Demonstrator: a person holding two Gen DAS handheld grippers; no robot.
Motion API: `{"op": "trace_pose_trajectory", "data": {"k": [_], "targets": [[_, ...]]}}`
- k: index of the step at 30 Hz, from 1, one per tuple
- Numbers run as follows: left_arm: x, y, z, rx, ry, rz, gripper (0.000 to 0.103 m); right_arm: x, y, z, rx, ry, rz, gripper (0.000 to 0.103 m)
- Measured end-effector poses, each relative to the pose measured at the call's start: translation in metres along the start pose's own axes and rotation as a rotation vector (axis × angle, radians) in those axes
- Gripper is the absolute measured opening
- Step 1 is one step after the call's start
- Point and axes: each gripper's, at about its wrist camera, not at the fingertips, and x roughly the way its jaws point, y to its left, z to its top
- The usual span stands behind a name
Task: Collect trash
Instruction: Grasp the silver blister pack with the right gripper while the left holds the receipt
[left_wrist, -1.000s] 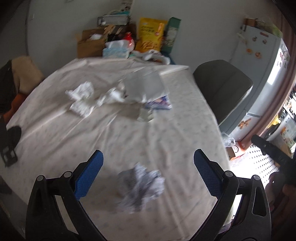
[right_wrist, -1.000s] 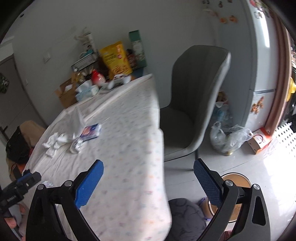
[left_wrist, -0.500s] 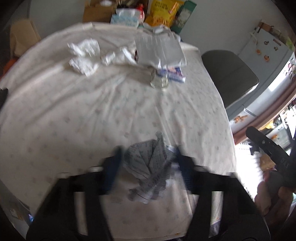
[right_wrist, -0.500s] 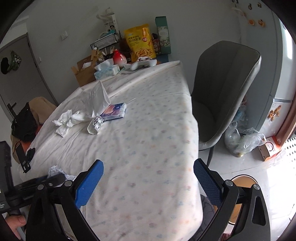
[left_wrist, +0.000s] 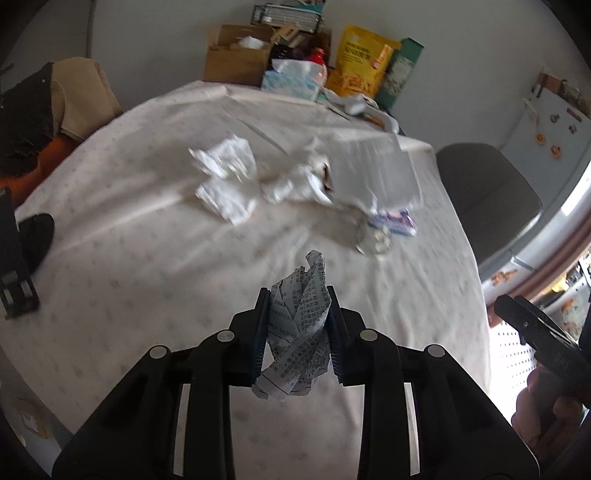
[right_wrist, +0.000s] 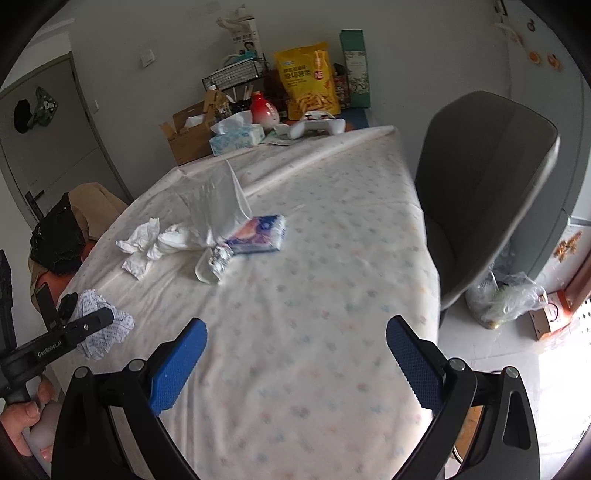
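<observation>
My left tongs are clamped tight on a crumpled printed paper: thin, creased, covered in small dark text, w/ a twisted peak sticking up past the tips and a ragged edge hanging below. Blue ribbed pads press into it from both sides. From the right wrist view the same wad sits in the black tongs at the near left edge of the surface; can't tell if it's lifted clear of the cloth.

My right tongs are spread wide, nothing btwn them, blue textured pads over the near end of the surface, which is draped in a pale cloth w/ a faint pastel dot pattern, softly wrinkled.

Further back on the cloth, a loose cluster: white crumpled tissues, soft and torn-looking; a translucent white plastic bag standing up in a peak, just beside them; a flat soft tissue pack in blue/pink wrap, touching the bag's base; a small crinkled foil blister w/ a shiny surface, just beside the pack.

At the far end: a cardboard box, a tissue box w/ a sheet poking out, a glossy yellow snack bag, a tall green carton. A smooth grey shell chair stands right of the surface.
</observation>
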Motion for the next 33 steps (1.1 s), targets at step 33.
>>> {"op": "trace_pose_trajectory", "data": {"k": [33], "targets": [[0.037, 0.048, 0.045, -0.105, -0.089, 0.150, 0.029, 0.139, 0.084, 0.048, -0.075, 0.158, 0.018, 0.065]]}}
